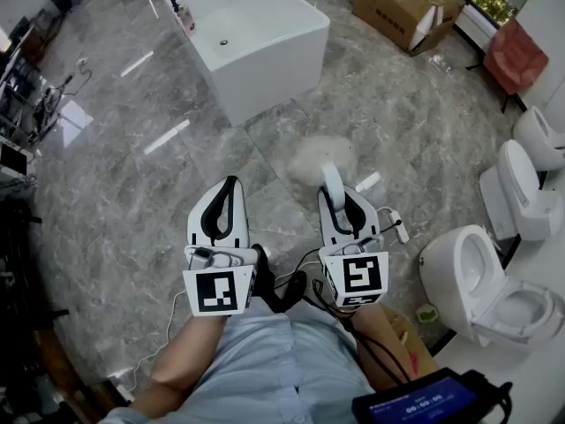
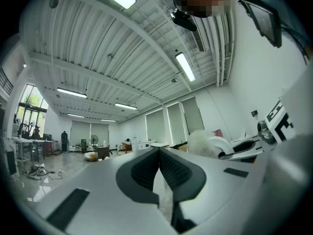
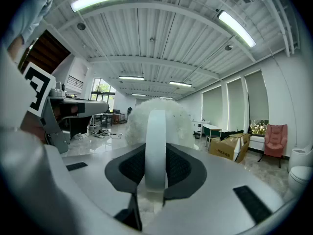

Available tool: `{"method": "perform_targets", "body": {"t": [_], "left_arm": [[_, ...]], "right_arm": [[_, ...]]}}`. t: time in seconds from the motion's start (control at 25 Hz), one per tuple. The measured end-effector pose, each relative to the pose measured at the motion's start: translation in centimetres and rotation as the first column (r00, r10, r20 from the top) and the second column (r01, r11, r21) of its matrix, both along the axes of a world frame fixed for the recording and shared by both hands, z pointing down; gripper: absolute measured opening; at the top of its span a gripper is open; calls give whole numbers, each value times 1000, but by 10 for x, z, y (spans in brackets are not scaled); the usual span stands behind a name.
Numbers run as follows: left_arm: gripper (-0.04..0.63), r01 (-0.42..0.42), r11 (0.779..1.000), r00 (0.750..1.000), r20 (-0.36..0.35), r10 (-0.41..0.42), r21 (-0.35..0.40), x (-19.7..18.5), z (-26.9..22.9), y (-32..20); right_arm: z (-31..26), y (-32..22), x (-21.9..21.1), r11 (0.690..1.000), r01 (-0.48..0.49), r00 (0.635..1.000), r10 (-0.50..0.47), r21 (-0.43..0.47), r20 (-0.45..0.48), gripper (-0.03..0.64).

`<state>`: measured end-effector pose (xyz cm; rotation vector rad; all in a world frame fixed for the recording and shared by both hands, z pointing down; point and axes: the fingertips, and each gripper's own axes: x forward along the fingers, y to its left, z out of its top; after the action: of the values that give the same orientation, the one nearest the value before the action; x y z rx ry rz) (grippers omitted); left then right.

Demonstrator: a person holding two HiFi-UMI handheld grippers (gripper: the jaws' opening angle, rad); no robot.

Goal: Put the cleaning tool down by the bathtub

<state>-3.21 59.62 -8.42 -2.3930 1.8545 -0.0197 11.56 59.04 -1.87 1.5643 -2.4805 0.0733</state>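
Note:
The cleaning tool is a fluffy white duster head (image 1: 322,157) on a flat white handle (image 1: 333,184). My right gripper (image 1: 341,194) is shut on that handle, and the head hangs over the marble floor ahead of me. In the right gripper view the handle (image 3: 155,148) stands upright between the dark pads, with the fluffy head (image 3: 156,116) beyond. My left gripper (image 1: 231,184) is level with it on the left, its jaws meeting at the tips with nothing between them; its tips (image 2: 159,152) also touch in the left gripper view. The white bathtub (image 1: 252,34) stands further ahead, well apart from the tool.
Two white toilets (image 1: 481,276) (image 1: 523,188) line the right wall. A power strip (image 1: 397,223) with its cable lies on the floor by my right gripper. Cardboard boxes (image 1: 402,7) and a pink chair (image 1: 516,56) stand at the far right. Desks and cables crowd the left edge.

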Motion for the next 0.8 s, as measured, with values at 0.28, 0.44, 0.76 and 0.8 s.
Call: {"method": "perform_targets", "body": {"t": [0.28,0.44,0.76,0.8], "left_arm": [[17,8,1000,1000,-3,-8,-9,0,5,-8],[17,17,1000,1000,-5,-17,-24,-11,10,-17],[17,29,999,1000,-5,-30,-22,-44,13,-52],[17,29,999,1000,-3,-29,-17,-49,12,-59]], "right_arm": [[4,-9,2,1000,4,1000,-4,-7,-3,95],[7,-21,-5,1000,4,1000,-3,-16,7,95],[10,-57,-29,999,-9,1000,9,-34,-6,95],[9,-64,-33,999,-11,1000,10,-33,-7,95]]}}
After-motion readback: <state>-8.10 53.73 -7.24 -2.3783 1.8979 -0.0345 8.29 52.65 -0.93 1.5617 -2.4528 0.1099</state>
